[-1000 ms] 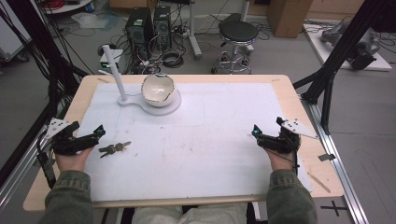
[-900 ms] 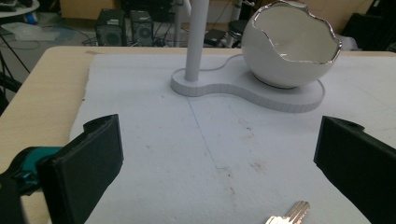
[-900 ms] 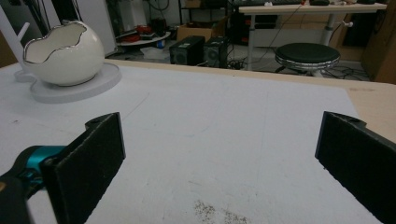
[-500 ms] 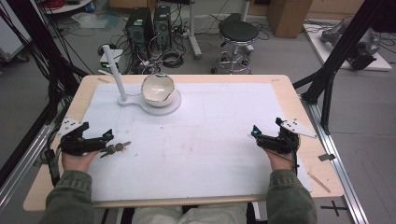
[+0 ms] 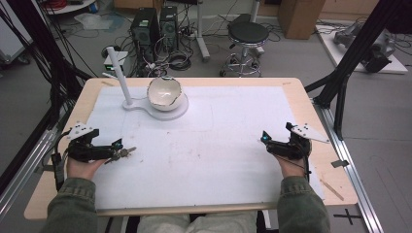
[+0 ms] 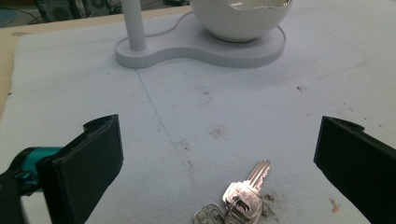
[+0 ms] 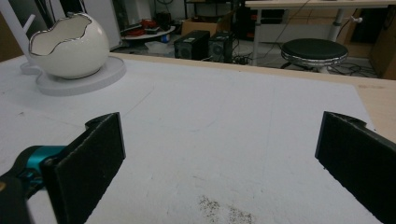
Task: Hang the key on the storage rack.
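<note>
Keys (image 6: 236,203): flat on the white bench (image 5: 218,141) cover, just in front of the left tool (image 5: 112,149), between its jaws.
Left tool: wide apart, holding nothing — maybe ready to pinch the keys.
Right tool (image 5: 268,141): also wide apart, holding nothing, resting far away.
Egg-shaped bowl (image 5: 164,93): sits on its stand at the back — out of the way.

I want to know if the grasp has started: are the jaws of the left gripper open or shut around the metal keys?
Open. The left gripper holds its jaws wide apart, with the silver metal keys lying untouched between them.
</note>
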The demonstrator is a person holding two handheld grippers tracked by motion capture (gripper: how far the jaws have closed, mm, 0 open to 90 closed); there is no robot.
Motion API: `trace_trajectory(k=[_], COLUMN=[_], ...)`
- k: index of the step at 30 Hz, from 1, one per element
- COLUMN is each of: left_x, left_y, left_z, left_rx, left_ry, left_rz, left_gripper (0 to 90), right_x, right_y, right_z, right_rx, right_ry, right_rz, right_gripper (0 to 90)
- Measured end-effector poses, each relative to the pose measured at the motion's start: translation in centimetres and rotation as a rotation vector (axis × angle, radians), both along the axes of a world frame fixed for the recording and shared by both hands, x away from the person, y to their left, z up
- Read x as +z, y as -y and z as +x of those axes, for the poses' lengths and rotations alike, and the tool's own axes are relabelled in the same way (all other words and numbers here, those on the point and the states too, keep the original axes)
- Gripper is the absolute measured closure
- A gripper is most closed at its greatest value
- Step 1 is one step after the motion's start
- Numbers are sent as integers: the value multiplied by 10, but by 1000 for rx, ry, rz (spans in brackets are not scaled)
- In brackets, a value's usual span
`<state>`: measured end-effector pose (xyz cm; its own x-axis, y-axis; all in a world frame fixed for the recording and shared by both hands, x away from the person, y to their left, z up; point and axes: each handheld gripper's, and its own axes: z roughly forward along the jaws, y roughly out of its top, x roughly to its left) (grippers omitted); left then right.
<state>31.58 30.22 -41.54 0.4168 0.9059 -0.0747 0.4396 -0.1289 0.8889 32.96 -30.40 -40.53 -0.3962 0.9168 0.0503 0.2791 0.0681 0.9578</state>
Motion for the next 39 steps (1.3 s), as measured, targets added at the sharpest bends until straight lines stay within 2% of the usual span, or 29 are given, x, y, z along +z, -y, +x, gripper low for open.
trace_trajectory(k=[4,8,19,28,33,35,36,39], left_x=[-2,-4,-8,-13,-15,-15,-14,-14], left_y=[6,9,13,15,15,18,19,23], left_z=[2,3,6,12,15,18,19,22], left_rx=[-37,-63,-96,-118,-136,-157,-162,-180], left_ry=[-33,-55,-94,-138,-151,-179,-180,-198], left_rz=[40,63,70,93,101,143,165,172], left_gripper=[19,19,40,40,90,95,95,105], right_x=[0,0,-1,-1,-2,-2,-2,-3], right_y=[0,0,-1,-1,-1,-2,-2,-2], right_z=[1,1,1,2,3,4,4,4], right_rx=[0,8,16,22,31,34,33,35], right_ry=[0,-3,-9,-12,-24,-24,-22,-26], right_rz=[-2,-2,-3,-9,-8,-13,-16,-15], right_gripper=[5,5,5,5,5,5,5,5])
